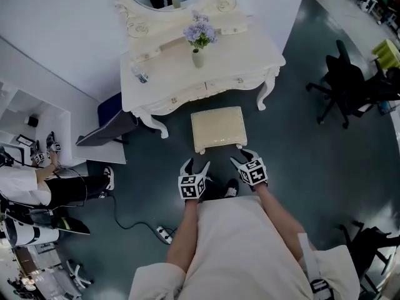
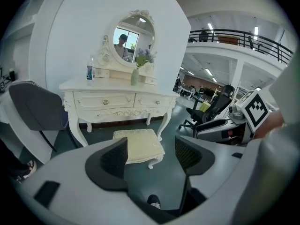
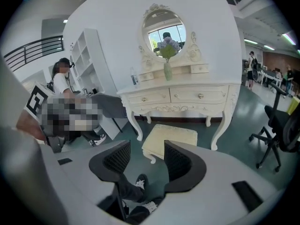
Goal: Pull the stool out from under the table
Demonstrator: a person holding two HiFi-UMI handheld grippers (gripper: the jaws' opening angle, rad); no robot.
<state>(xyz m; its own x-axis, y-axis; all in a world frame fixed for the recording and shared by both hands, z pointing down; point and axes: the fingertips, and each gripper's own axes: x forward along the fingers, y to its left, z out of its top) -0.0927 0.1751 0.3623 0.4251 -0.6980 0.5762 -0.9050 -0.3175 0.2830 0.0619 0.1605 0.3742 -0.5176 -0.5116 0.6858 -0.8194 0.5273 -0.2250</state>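
Left tongs (image 1: 195, 165) and right tongs (image 1: 244, 158) gape empty just short of the stool (image 1: 218, 129), seemingly clear of the surface (image 1: 250, 52); best we lift both away evenly, without catching its near edge.

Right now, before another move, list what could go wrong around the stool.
1. The stool stands just before the dressing table and its legs: a shove could jolt the table and tip the flower vase.
2. A power strip lies on the floor behind you, to your left: stepping back could trip you.
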